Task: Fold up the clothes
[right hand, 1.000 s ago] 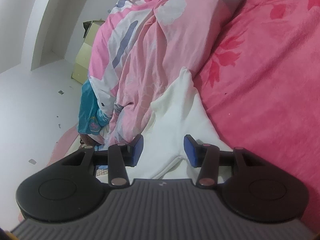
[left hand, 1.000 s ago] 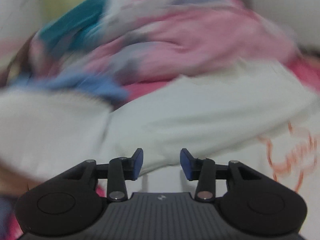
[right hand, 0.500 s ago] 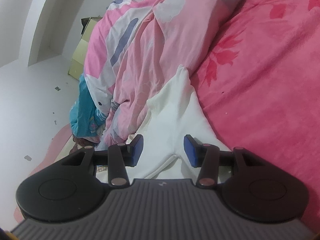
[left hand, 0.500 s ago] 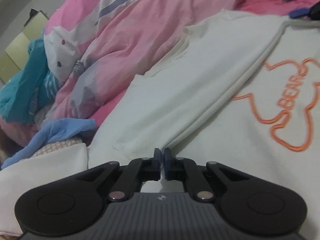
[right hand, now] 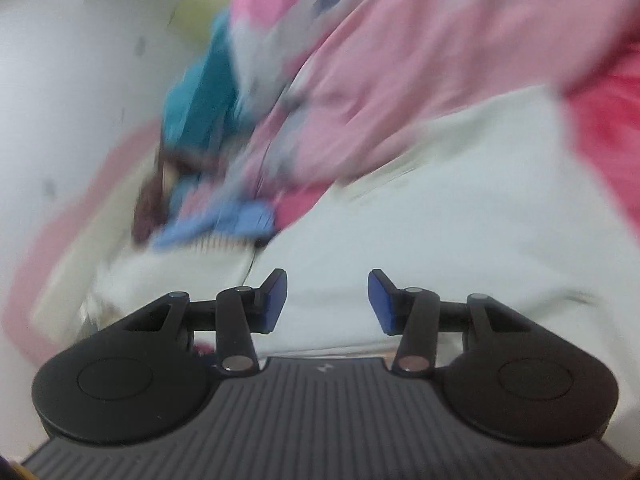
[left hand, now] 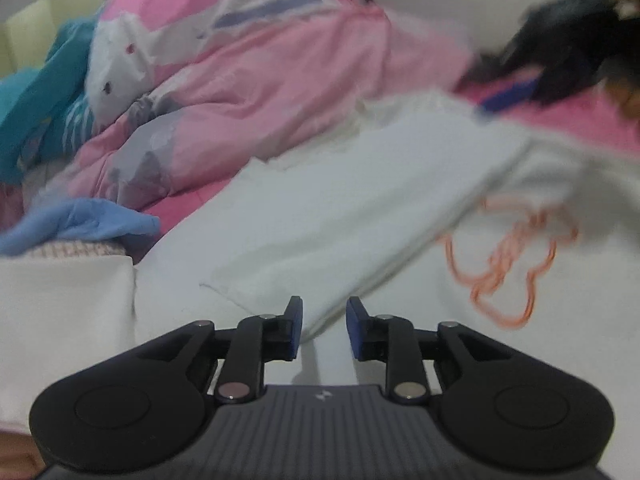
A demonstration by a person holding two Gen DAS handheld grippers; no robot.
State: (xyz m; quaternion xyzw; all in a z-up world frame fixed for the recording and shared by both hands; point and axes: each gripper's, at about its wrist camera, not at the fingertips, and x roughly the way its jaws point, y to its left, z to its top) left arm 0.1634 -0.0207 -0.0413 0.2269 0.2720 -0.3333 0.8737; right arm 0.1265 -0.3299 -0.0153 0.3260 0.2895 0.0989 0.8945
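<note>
Lying limp on the bed (left hand: 192,208), white T-shirt (left hand: 320,216) looks light, soft; pinch folded edge at 12 o'clock of left gripper (left hand: 322,322); both jaws open, empty.

Ahead of your left tool (left hand: 322,326) the white shirt (left hand: 340,216) lies flat, open to pass over. The pink duvet (left hand: 256,92) heaps up behind it, and a blue cloth (left hand: 84,222) sits left. Your right tool (right hand: 327,300) has bare shirt in front.

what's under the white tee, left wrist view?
Hot-pink bedspread shows at the white tee edges. A folded flap lies on top; the surface beneath the tee's middle is covered.
</note>
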